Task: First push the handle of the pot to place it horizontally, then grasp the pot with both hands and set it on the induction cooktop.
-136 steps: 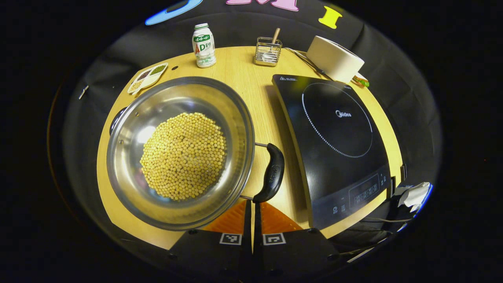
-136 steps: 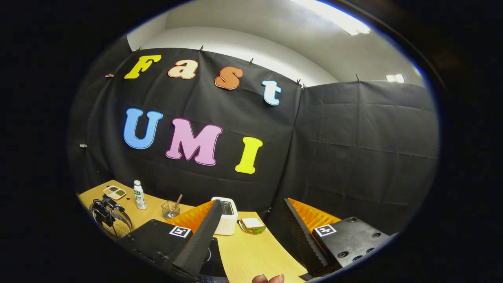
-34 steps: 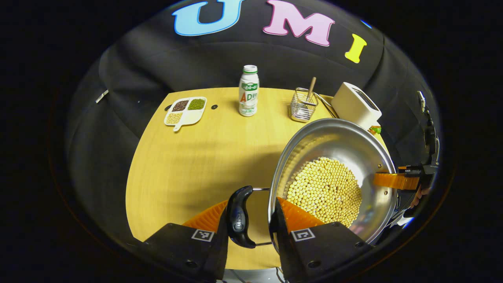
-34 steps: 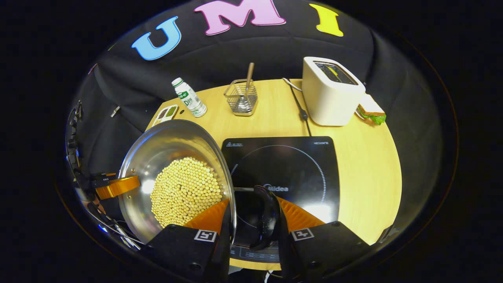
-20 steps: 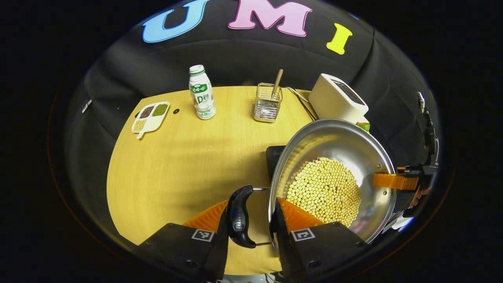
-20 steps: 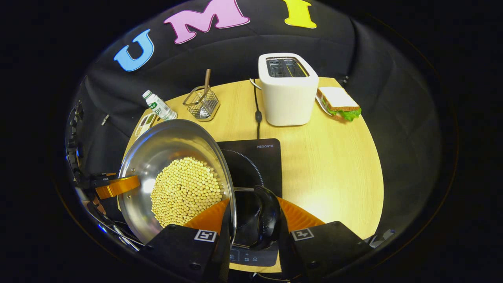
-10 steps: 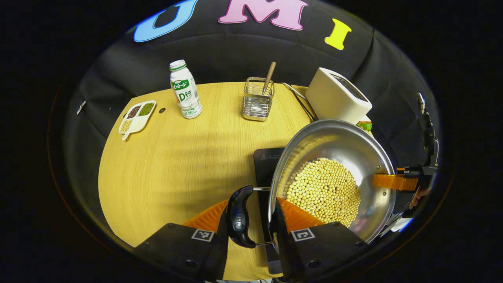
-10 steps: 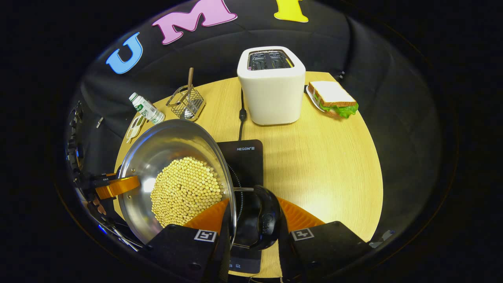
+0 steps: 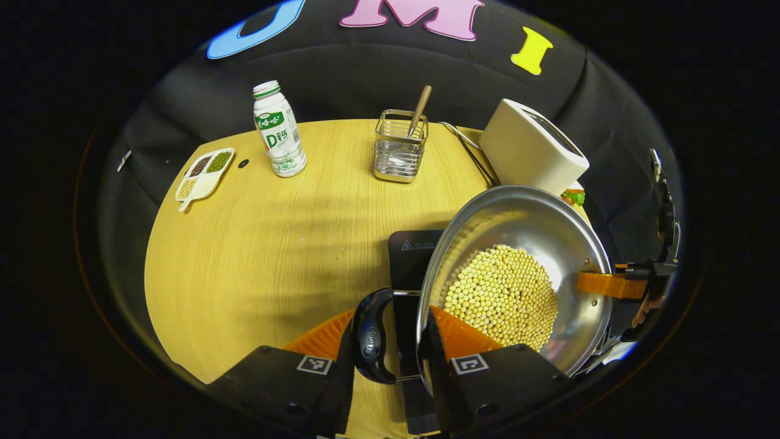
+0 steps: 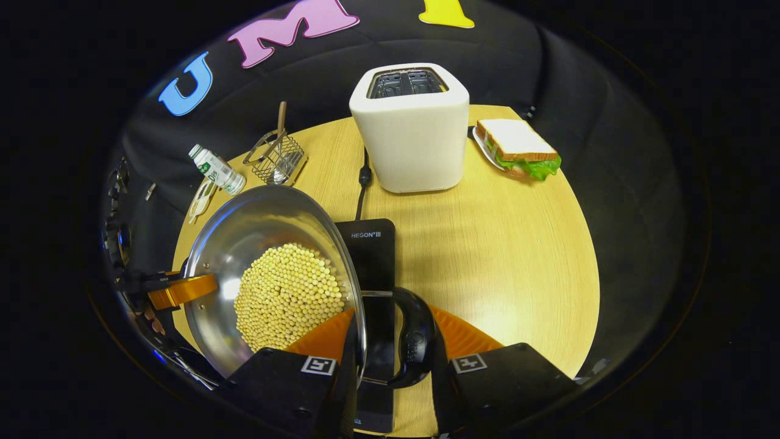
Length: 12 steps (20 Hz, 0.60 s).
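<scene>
1. The left gripper (image 9: 390, 341) is nearly closed, with the pot's left black handle (image 9: 369, 335) and the steel rim standing between its fingers. Whether both pads press on the handle I cannot tell; the handle lies against the left finger, and the right finger sits at the pot wall.

2. The right gripper (image 10: 390, 341) stands the same way on the opposite handle (image 10: 414, 338): narrow gap, rim and handle inside it, actual contact unclear.

3. The pot (image 9: 518, 274), holding a heap of soybeans (image 9: 501, 296), hangs in the air between the two grippers, over the left part of the induction cooktop (image 10: 372, 268), not yet set down.

4. Risk: the handles appear to hinge on thin wire loops, so a loose hold could let the pot swing or tip.

5. Risk: if one hand drops faster than the other, the pot tilts and the beans slide to the low side and may spill onto the table (image 9: 274, 244).

6. Risk: the pot seems off centre to the cooktop, judging from the right gripper view; lowering here could leave it overhanging the left edge, so it probably needs to travel further right.

7. Risk: the toaster (image 10: 411, 125) and its cord (image 10: 364, 177) lie just beyond the cooktop's far edge; pushing the pot too far could strike them.
</scene>
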Available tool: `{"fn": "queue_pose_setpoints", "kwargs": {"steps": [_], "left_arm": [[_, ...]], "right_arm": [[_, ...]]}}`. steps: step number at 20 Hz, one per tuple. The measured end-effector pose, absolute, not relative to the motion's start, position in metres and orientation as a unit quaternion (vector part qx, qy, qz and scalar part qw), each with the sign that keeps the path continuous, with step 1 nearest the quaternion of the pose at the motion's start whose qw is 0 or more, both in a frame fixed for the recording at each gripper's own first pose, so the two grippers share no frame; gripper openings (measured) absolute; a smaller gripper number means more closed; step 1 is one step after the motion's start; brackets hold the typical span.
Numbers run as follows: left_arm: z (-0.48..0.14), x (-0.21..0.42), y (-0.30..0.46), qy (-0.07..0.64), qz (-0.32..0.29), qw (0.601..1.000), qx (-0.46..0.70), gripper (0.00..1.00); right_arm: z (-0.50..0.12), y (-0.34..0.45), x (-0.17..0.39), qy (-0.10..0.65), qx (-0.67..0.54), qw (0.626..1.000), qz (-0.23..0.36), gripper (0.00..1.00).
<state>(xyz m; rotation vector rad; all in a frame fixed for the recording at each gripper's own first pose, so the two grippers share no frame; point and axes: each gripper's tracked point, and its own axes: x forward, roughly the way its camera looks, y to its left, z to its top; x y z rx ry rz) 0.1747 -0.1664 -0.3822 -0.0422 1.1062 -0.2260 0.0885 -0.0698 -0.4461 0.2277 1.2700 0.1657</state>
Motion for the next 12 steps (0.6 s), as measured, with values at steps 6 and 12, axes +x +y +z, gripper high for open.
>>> {"fn": "queue_pose_setpoints", "kwargs": {"steps": [6, 12], "left_arm": [[-0.3827, 0.1737, -0.1663, 0.524, -0.105, 0.845, -0.024, 0.57], [-0.3829, 0.1739, -0.1654, 0.523, -0.099, 0.846, -0.014, 0.65]], "right_arm": [[-0.4464, -0.0711, 0.0894, 0.589, 0.107, 0.797, 0.079, 0.54], [-0.4449, -0.0721, 0.0912, 0.587, 0.11, 0.799, 0.064, 0.6]]}}
